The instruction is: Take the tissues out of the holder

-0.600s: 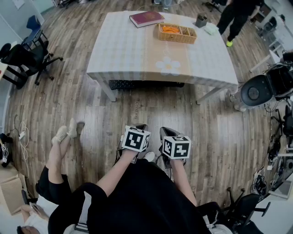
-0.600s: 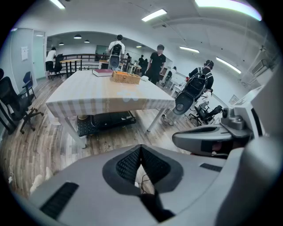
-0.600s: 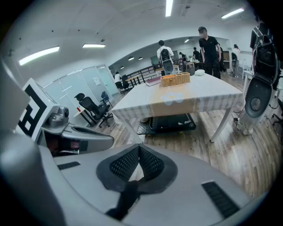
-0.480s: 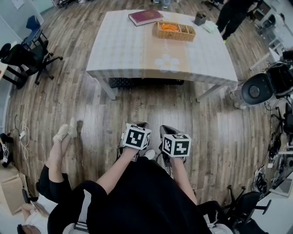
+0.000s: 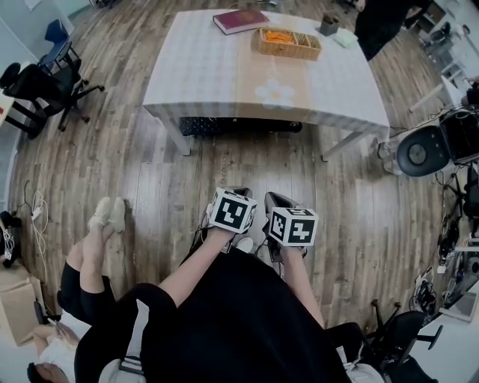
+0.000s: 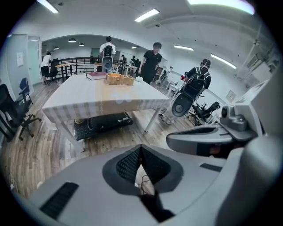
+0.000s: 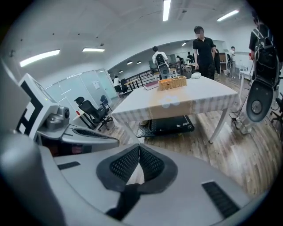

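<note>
Both grippers hang over the wood floor in front of my body, well short of the table [image 5: 209, 75]. The left gripper [image 5: 239, 191] and the right gripper [image 5: 274, 197] are shut with nothing between the pads, as the left gripper view [image 6: 140, 148] and right gripper view [image 7: 139, 148] show. On the table's far side lie a wicker basket [image 5: 289, 43] with orange contents, a small dark holder [image 5: 328, 27] and a pale tissue-like item [image 5: 346, 41]. They are too small to make out further.
A red book [image 5: 240, 20] lies on the table's far edge. A black mat [image 5: 239, 127] sits under the table. Office chairs [image 5: 45, 82] stand at left, a wheeled machine [image 5: 423, 149] at right. A seated person's legs [image 5: 97, 239] stretch out at left; a person in black [image 5: 382, 22] stands beyond the table.
Both grippers sit a little higher and further right in the head view. The table has slid slightly toward the top edge, and the person in black has shifted further out of view.
</note>
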Available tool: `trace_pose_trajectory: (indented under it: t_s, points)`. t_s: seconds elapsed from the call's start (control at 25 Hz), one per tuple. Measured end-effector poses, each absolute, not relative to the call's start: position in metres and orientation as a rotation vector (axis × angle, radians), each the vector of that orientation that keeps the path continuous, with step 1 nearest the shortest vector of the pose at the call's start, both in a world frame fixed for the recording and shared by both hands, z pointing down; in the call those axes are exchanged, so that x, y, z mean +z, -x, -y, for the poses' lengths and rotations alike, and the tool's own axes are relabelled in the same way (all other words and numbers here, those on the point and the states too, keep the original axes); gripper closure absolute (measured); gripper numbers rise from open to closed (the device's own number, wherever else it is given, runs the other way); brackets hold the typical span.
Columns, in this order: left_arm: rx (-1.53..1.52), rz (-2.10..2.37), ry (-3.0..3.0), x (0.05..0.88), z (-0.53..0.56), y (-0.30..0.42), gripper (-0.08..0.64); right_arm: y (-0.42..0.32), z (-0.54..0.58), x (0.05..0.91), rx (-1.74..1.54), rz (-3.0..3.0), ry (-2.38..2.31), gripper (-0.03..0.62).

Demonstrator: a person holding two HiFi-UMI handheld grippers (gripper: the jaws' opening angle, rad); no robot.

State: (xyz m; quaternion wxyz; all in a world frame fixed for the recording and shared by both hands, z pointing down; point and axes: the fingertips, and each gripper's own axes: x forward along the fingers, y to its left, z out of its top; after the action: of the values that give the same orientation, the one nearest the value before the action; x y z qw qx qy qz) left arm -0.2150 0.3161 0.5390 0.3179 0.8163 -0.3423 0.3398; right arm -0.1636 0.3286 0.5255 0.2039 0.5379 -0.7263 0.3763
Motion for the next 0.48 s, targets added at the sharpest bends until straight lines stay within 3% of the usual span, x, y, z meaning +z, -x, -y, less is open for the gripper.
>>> trace_pose_trajectory:
  t_s: [0.48]
  points:
    - [0.880,0.912,-2.131,0.5437,-0.3137,0.2196,0.560,0.1602,-0.3321,0.5272,1.041,2.106,-1.485,0.574]
